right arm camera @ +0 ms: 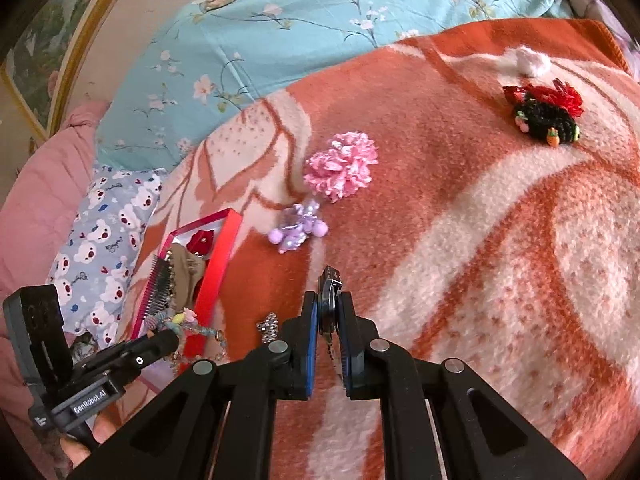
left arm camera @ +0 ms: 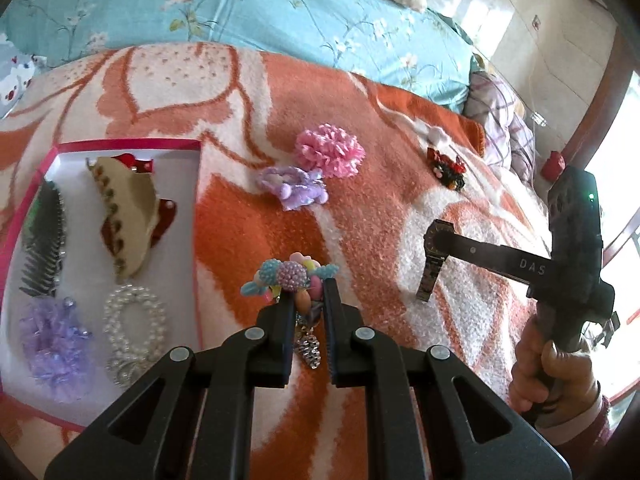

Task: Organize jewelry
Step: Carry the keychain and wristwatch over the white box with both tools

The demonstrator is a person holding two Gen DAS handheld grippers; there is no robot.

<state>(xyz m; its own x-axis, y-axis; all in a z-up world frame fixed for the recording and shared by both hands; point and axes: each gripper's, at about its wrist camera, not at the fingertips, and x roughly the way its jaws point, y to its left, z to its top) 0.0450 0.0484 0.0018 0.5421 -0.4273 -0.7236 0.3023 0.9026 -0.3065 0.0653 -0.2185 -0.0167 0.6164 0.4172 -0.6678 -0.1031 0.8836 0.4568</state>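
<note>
pinching pastel beaded bracelet in left gripper, right gripper gripping dark watch

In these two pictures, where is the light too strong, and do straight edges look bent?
Left wrist view: the window at the right edge is washed out white, and the pink-rimmed white box looks bowed. Right wrist view: light is even with no harsh glare; the gold picture frame curves strongly, and dark corners ring both views.
</note>
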